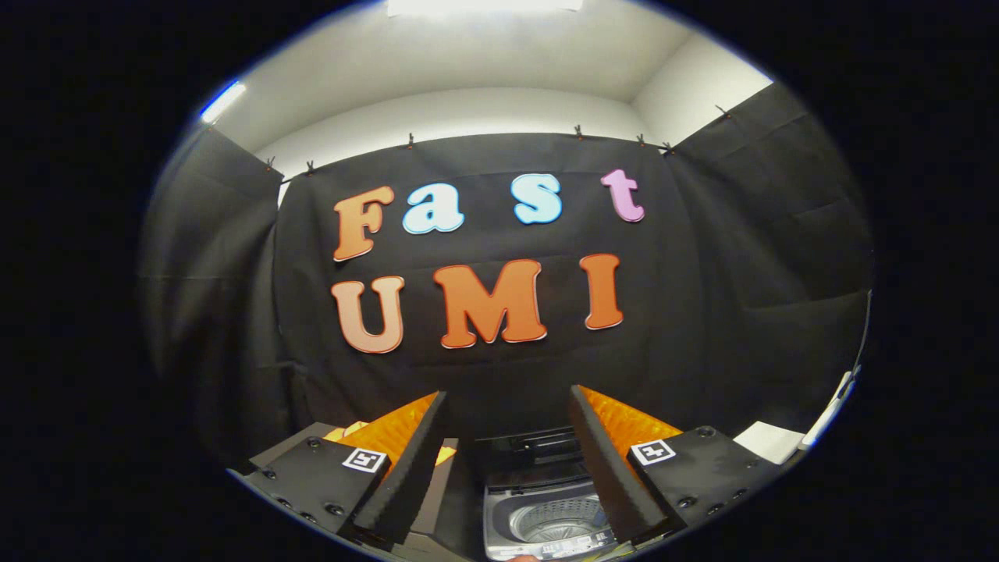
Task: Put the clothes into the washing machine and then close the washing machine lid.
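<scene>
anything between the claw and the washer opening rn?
Nothing visible. The claw is open, with nothing between its fingers, and the washing machine sits below and between them with its lid up and the drum exposed. A yellowish item lies off beyond one finger; I can't tell if it's the clothes.

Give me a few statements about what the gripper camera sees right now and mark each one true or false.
1. The gripper has its fingers spread apart with nothing between them. True.
2. The washing machine has its lid shut. False: the lid stands open at the back and the drum shows.
3. The washing machine sits low between the fingers, just ahead of them. True.
4. A piece of clothing is clamped in the gripper. False: both fingers are free, and a yellow-orange item lies off behind the left finger.
5. The drum is stuffed with clothes. False: the visible part looks bare metal.
</scene>
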